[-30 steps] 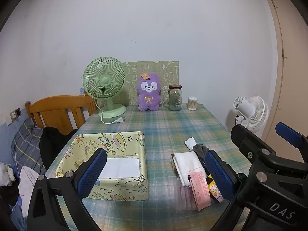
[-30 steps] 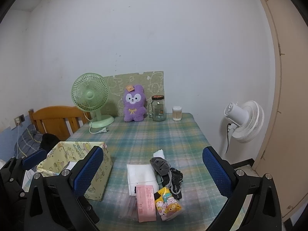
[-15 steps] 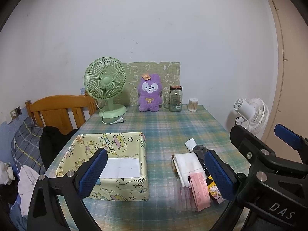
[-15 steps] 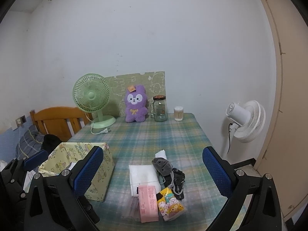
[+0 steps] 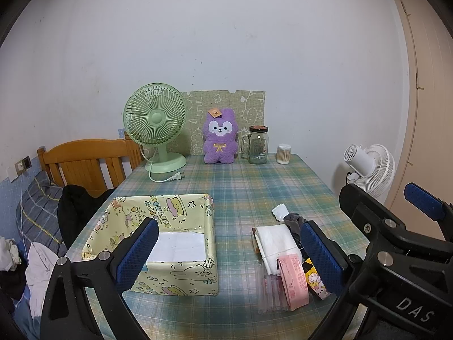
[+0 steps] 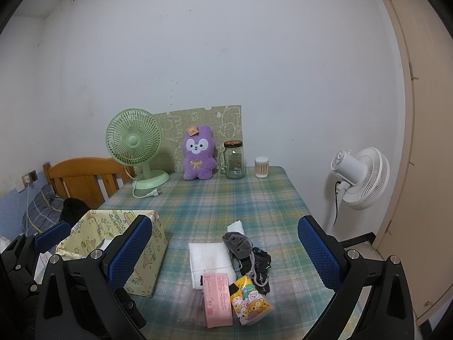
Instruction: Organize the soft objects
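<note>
Both grippers hover with fingers spread wide, holding nothing. The yellow box [image 5: 158, 243] sits behind the left gripper [image 5: 229, 250]'s left finger; the folded white cloth [image 6: 211, 257] lies between the right gripper [image 6: 225, 250]'s fingers on the desk [image 6: 226, 198].

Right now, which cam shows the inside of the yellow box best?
Left wrist: it looks down into the yellow box, showing white paper on its floor. Right wrist sees the yellow box side-on, mostly its outer wall, the interior largely hidden behind a blue finger pad.
</note>
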{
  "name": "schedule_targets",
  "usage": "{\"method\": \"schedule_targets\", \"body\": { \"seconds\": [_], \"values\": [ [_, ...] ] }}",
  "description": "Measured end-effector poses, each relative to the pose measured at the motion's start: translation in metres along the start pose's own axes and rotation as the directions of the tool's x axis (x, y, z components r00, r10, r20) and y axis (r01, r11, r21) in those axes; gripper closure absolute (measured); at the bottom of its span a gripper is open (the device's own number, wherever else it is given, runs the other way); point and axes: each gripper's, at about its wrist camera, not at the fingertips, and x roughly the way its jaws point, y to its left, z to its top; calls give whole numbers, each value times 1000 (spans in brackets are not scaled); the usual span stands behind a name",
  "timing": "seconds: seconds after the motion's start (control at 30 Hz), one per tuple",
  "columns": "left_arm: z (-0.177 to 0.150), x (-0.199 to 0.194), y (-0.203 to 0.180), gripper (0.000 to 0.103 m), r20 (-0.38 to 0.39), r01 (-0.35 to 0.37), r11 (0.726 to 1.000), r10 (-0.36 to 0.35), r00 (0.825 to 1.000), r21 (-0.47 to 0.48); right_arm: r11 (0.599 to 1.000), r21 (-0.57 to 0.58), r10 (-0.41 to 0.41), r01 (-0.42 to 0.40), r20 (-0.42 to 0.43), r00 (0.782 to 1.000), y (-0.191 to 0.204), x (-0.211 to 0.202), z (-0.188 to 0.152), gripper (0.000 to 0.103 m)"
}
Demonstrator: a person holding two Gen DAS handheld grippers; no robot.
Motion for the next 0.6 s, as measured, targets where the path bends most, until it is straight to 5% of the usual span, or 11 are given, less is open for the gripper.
{"method": "schedule_targets", "body": {
  "seconds": [0.6],
  "values": [
    [-1,1,-3,3,-2,3,1000,-3,1000,0,1000,-1,-1,1,1,1000,0,-1,0,0]
  ]
}}
